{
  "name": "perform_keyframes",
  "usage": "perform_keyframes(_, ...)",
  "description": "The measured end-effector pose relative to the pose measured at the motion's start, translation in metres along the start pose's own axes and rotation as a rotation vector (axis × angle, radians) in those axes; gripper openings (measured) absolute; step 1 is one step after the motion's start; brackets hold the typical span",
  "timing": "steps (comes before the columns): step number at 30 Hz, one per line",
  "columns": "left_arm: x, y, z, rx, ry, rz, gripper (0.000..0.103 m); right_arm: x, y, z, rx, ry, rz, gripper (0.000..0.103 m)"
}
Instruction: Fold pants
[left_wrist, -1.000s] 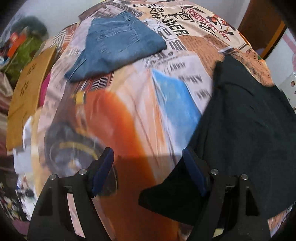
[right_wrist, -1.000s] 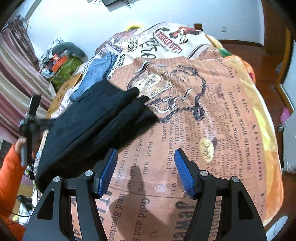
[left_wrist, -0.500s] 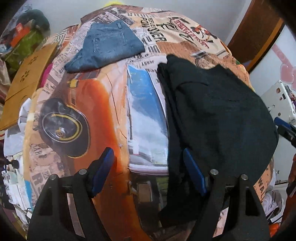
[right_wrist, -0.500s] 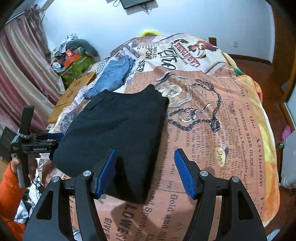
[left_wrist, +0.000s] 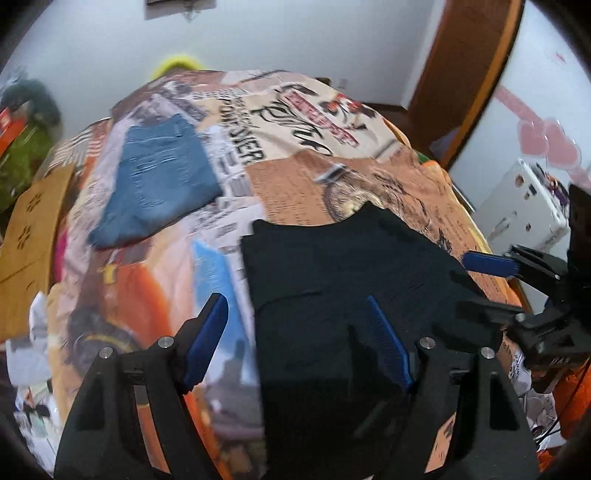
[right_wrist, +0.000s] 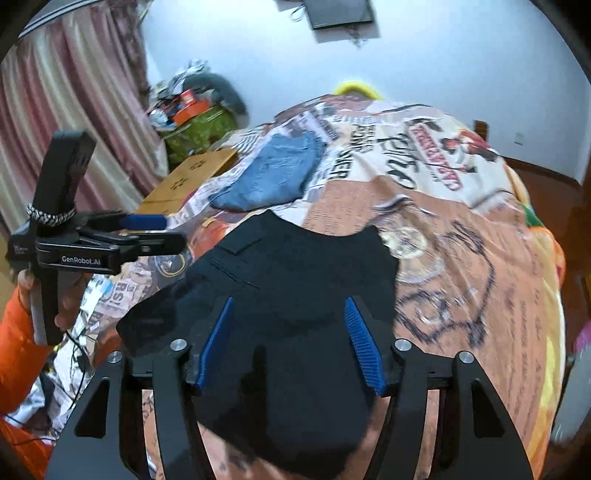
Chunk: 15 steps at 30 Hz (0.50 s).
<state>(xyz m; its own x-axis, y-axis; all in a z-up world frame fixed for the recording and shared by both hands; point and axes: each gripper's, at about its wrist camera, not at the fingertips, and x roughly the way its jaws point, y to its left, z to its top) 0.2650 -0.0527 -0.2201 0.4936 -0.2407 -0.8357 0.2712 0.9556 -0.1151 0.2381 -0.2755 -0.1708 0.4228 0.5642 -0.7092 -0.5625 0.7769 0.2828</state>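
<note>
Black pants (left_wrist: 351, 277) lie folded in a flat block on the printed bedspread (right_wrist: 461, 240). My left gripper (left_wrist: 295, 332) hovers open over their left edge, with nothing pinched between its blue pads. The right wrist view shows it from the side (right_wrist: 162, 230), held by a hand (right_wrist: 26, 291) in an orange sleeve. My right gripper (right_wrist: 290, 332) hangs above the near part of the pants (right_wrist: 295, 273). Its jaws are closing, and the cloth lies below them untouched. In the left wrist view the right gripper (left_wrist: 476, 286) reaches in at the pants' right edge.
Folded blue jeans (left_wrist: 159, 184) lie farther back on the bed. A cardboard box (left_wrist: 26, 221) and a green bag with clutter (right_wrist: 199, 129) stand off the bed's left side by a curtain (right_wrist: 74, 110). On the right are a white appliance (left_wrist: 517, 206) and a wooden door frame (left_wrist: 461, 92).
The black pants went from a bunched heap to a flat folded block. Both grippers drew back and up from the cloth, and both views tilted up toward the walls. The right jaws narrowed slightly.
</note>
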Motion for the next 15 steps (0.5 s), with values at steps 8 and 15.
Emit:
perform_keyframes(8, 0.054, -0.011, -0.02, 0.08, 0.106, 0.051, 0.071, 0.044, -0.012, -0.016, -0.013, 0.165, -0.003, 0.053)
perform_keyframes(15, 0.035, -0.001, -0.042, 0.051, 0.082, 0.053, 0.071, 0.023, -0.011, -0.033, -0.017, 0.157, -0.027, 0.053)
